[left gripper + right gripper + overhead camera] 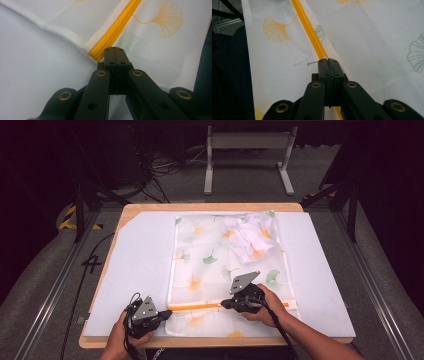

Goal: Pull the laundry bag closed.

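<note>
Mesh laundry bag (225,265), thin, limp, light (likely slippery); left gripper (114,50) clamps its yellow zipper (113,31) end, right gripper (328,61) likewise mid-zipper, the firmest holds.

bag (220,265): sheer white mesh w/ orange + green ginkgo-leaf print, lying flat on the white mat
zipper (200,306): orange, runs across bag's near end
contents (250,236): crumpled white printed cloth inside, far right corner

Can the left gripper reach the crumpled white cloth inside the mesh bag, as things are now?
Probably not: the left gripper sits at the near corner, and the white cloth lies inside the mesh bag, under fabric.
</note>
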The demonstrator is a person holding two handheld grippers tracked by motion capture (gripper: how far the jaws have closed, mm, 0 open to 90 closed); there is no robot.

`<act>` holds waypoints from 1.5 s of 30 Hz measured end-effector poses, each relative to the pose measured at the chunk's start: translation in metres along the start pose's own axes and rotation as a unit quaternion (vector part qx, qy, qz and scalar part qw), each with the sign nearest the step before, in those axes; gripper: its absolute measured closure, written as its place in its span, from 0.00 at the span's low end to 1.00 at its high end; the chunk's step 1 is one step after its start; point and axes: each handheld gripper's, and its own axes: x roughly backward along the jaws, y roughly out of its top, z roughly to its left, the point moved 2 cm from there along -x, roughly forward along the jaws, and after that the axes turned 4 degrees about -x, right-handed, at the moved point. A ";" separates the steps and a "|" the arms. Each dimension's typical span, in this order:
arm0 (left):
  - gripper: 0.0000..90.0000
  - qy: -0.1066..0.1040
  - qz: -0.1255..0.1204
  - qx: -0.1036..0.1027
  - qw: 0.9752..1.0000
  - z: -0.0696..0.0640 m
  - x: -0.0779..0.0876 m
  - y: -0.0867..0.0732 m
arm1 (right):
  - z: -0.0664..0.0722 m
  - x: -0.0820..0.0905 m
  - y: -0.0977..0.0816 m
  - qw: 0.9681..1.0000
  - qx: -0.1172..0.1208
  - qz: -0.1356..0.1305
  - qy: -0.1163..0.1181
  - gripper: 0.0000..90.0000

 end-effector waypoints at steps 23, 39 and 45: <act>1.00 -0.001 0.001 0.001 1.000 0.000 0.000 0.000 | -0.009 0.020 -0.016 1.000 -0.016 -0.006 -0.014 1.00; 1.00 -0.002 0.000 0.001 1.000 0.001 0.000 0.000 | -0.013 0.025 -0.030 1.000 -0.021 0.003 -0.018 1.00; 1.00 -0.004 -0.001 0.005 1.000 0.001 0.000 0.000 | -0.015 0.030 -0.038 0.999 -0.026 0.005 -0.022 1.00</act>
